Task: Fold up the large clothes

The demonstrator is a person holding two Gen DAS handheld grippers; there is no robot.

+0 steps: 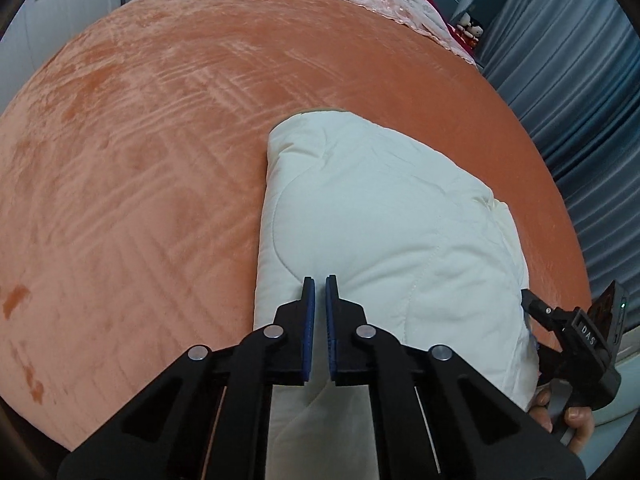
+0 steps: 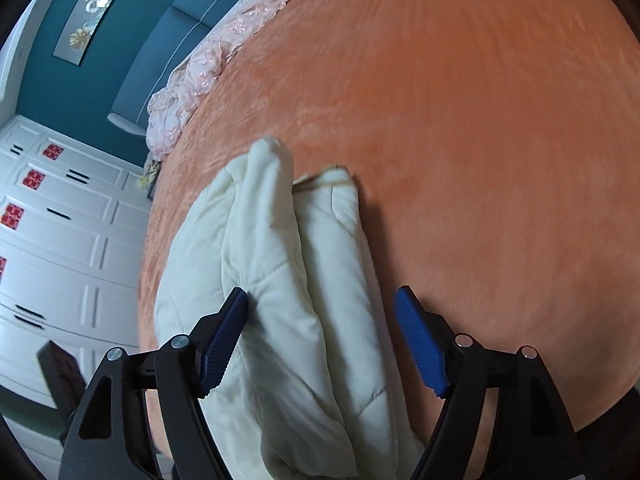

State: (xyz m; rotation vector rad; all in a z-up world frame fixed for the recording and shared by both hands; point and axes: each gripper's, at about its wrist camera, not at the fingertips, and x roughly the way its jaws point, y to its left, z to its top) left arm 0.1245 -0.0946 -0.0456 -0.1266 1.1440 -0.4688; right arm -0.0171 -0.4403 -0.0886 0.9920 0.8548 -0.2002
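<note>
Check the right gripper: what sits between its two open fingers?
In the right wrist view, the right gripper is open, and the folded cream quilted garment fills the gap between its fingers, lying on the orange bedspread.

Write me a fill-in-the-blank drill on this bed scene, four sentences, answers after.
1. The cream garment lies on an ___ bedspread.
2. The right hand-held gripper has its jaws ___.
3. The left hand-held gripper has its jaws nearly ___.
4. The curtain beside the bed is ___.

Answers: orange; open; shut; blue
</note>
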